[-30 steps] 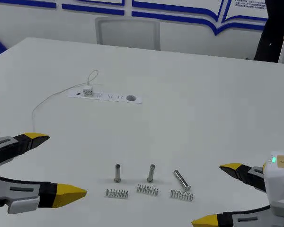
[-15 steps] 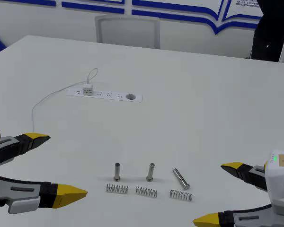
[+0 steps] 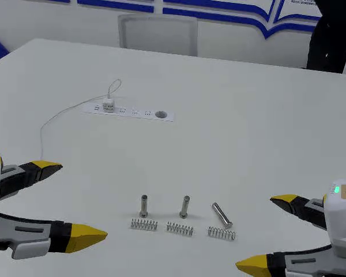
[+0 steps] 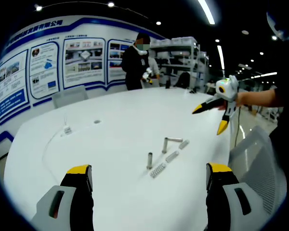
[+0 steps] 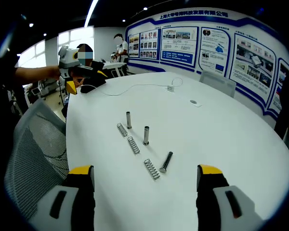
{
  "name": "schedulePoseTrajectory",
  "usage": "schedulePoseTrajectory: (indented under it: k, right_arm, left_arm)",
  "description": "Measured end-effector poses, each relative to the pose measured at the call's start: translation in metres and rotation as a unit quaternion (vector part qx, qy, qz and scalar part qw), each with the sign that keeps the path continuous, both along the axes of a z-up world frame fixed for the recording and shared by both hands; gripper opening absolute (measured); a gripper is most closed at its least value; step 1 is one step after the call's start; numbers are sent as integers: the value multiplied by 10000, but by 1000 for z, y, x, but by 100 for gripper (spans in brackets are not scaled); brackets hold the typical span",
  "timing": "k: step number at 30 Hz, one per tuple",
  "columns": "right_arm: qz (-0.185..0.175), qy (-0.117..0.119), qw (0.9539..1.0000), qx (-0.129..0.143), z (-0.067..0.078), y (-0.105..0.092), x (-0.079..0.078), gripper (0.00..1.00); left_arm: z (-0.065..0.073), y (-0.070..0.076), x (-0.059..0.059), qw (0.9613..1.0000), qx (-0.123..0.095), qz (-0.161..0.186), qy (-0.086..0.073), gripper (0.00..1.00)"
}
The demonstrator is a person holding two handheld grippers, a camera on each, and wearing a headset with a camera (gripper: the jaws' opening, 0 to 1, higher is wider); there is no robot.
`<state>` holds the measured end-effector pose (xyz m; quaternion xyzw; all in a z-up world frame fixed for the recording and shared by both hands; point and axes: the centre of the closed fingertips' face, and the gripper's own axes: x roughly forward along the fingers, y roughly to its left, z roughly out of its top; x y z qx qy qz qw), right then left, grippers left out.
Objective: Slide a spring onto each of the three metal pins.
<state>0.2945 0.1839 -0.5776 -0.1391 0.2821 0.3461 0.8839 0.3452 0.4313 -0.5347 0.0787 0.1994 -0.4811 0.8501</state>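
Observation:
Three metal pins sit near the table's front edge: the left pin (image 3: pixel 143 205) and middle pin (image 3: pixel 184 206) stand upright, the right pin (image 3: pixel 221 214) lies on its side. A spring lies in front of each: left spring (image 3: pixel 144 224), middle spring (image 3: pixel 180 229), right spring (image 3: pixel 221 233). My left gripper (image 3: pixel 75 202) hovers open at the left, well short of the pins. My right gripper (image 3: pixel 271 232) hovers open at the right, close to the lying pin. The pins (image 5: pixel 146 135) and springs (image 5: pixel 133 144) lie ahead of the right jaws; pins (image 4: pixel 150 160) and springs (image 4: pixel 158 170) lie ahead of the left jaws.
A white power strip (image 3: pixel 130 112) with a plugged white adapter (image 3: pixel 108 104) and thin cable (image 3: pixel 57 118) lies mid-table. A grey chair (image 3: pixel 157 33) stands at the far edge. A person in dark clothes (image 3: pixel 331 34) stands at the back right. A mesh chair (image 5: pixel 31 149) is by the near edge.
The head camera has tilted slightly, so the whole scene sits a little higher in view. Pins, springs and both grippers keep their places.

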Motion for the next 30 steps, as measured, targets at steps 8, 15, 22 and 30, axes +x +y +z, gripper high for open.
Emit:
schedulePoseTrajectory:
  k: [8, 15, 22, 30]
  right_arm:
    - [26, 55, 10000, -21, -4, 2, 1, 86]
    - [2, 36, 10000, -27, -4, 1, 7, 85]
    - [-143, -25, 9999, 45, -2, -2, 19, 81]
    - [-130, -4, 9999, -56, -8, 0, 26, 76]
  left_arm:
    - [-3, 2, 1, 10000, -2, 35, 33, 100]
    - [-6, 2, 2, 10000, -18, 39, 63, 100]
    - [-9, 0, 2, 9999, -32, 40, 112, 100]
    - [-14, -1, 1, 9999, -6, 51, 136, 100]
